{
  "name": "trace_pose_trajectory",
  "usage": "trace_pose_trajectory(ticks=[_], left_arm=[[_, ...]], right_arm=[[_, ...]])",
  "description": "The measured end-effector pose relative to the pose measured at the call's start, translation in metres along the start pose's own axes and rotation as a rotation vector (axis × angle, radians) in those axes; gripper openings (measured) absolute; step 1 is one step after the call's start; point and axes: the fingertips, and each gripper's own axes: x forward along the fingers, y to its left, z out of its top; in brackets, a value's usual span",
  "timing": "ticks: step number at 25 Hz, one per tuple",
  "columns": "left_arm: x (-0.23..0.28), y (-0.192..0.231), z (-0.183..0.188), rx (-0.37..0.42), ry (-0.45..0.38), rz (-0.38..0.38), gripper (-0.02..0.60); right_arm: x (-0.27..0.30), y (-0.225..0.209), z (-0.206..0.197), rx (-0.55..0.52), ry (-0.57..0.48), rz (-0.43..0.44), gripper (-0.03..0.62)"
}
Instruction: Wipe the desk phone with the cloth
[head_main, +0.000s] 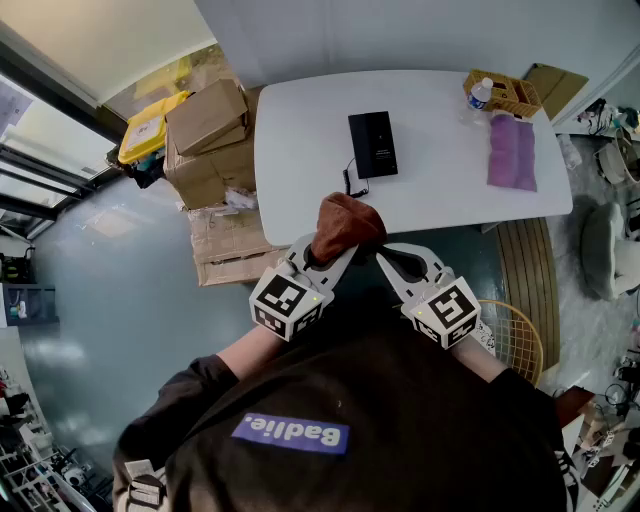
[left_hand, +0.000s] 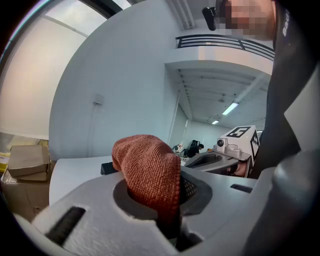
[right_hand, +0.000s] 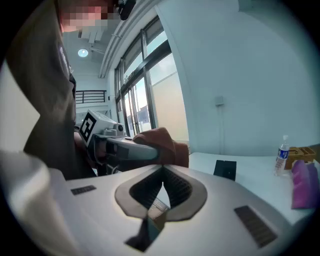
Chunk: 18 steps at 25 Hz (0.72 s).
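Left gripper (head_main: 330, 262): jaws clamped on a rust-brown cloth (head_main: 345, 224), held near the person's body in front of the table's near edge; the cloth bunches up above the jaws.
Right gripper (head_main: 390, 262): jaws pressed together with nothing between them, just beside the left gripper.
Desk phone (head_main: 372, 143): black, flat on the white table (head_main: 300, 140), around the middle, well apart from both grippers and the cloth; a thin cable (head_main: 348, 181) runs from its near left corner.
Basket (head_main: 512, 96): yellowish, on the table's far right corner; its contents are too small to tell.
Water bottle (head_main: 481, 92): at the basket's left end; inside or just beside it cannot be told.
Purple bundle (head_main: 512, 151): lying on the table just in front of the basket.
Cardboard boxes (head_main: 205, 118): closed and stacked on the floor against the table's left end.
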Motion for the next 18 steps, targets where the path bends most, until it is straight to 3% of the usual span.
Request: trace_pose_trajectory(ticks=[18], left_arm=[[-0.01, 0.016, 0.001, -0.018, -0.015, -0.012, 0.061]], right_arm=[[0.014, 0.005, 0.007, 0.006, 0.001, -0.02, 0.031]])
